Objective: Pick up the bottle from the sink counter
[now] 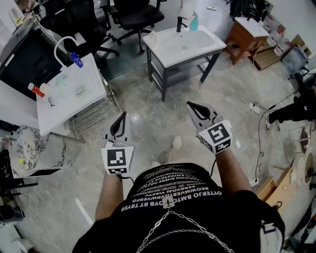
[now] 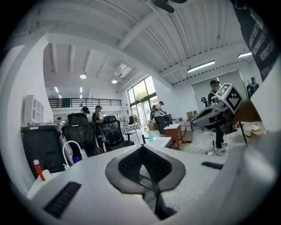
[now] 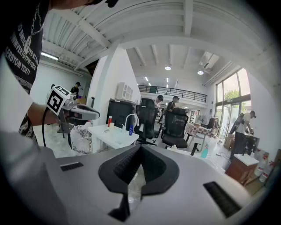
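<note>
A white sink counter [image 1: 183, 45] on a dark metal frame stands across the floor ahead of me. By its black faucet [image 1: 180, 22] stands a light blue bottle [image 1: 194, 22]. A small white bottle [image 1: 153, 35] sits at the counter's left corner. My left gripper [image 1: 122, 117] and right gripper [image 1: 192, 105] hover over the bare floor, well short of the counter. Both are shut with nothing between the jaws. The blue bottle [image 3: 204, 151] shows far off in the right gripper view and, tiny, as the bottle [image 2: 150, 137] in the left gripper view.
A white table [image 1: 69, 91] with a red-capped bottle [image 1: 34, 89] and a hose stands at my left. Black office chairs [image 1: 133, 15] sit behind the sink. A wooden cabinet [image 1: 247, 34] and floor cables [image 1: 256, 106] are at the right. People stand in the background.
</note>
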The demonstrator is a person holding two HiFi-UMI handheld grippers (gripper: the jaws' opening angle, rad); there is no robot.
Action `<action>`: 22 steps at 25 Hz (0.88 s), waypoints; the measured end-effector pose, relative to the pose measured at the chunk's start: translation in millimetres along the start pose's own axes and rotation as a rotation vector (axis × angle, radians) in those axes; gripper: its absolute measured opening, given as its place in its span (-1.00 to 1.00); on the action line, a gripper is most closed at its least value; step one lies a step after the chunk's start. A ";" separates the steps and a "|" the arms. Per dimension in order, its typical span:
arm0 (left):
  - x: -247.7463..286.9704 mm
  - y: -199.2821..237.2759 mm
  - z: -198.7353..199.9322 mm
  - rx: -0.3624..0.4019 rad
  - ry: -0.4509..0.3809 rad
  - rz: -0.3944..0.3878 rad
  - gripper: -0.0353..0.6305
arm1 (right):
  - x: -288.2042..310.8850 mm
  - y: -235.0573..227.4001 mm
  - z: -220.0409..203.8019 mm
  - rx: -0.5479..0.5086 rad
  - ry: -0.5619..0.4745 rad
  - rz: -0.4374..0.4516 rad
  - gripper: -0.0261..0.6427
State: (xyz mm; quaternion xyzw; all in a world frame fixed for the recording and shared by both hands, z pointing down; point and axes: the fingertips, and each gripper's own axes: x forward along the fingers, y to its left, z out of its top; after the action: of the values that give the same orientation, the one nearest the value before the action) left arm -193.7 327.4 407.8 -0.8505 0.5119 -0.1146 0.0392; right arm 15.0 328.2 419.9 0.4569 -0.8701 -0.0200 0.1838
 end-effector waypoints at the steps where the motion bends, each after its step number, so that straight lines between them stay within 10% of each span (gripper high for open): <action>1: 0.9 2.4 0.1 0.000 0.000 0.001 -0.88 | 2.2 -0.5 1.1 0.004 -0.001 0.000 -0.94; 9: 6.4 8.3 -6.7 -0.013 0.016 -0.003 -0.88 | 8.7 -11.8 1.4 0.105 -0.040 -0.033 -0.91; 13: 19.8 6.2 -18.3 -0.020 0.034 -0.025 -0.88 | 19.2 -9.9 -10.3 0.113 -0.029 -0.004 -0.36; 22: 80.5 32.9 -26.7 -0.026 0.086 -0.015 -0.88 | 82.6 -50.5 -19.5 0.172 -0.024 0.033 -0.14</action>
State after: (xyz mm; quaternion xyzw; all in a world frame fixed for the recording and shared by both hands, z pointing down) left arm -192.2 242.4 440.1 -0.8490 0.5081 -0.1446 0.0052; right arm 18.9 235.2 452.8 0.4564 -0.8781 0.0522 0.1336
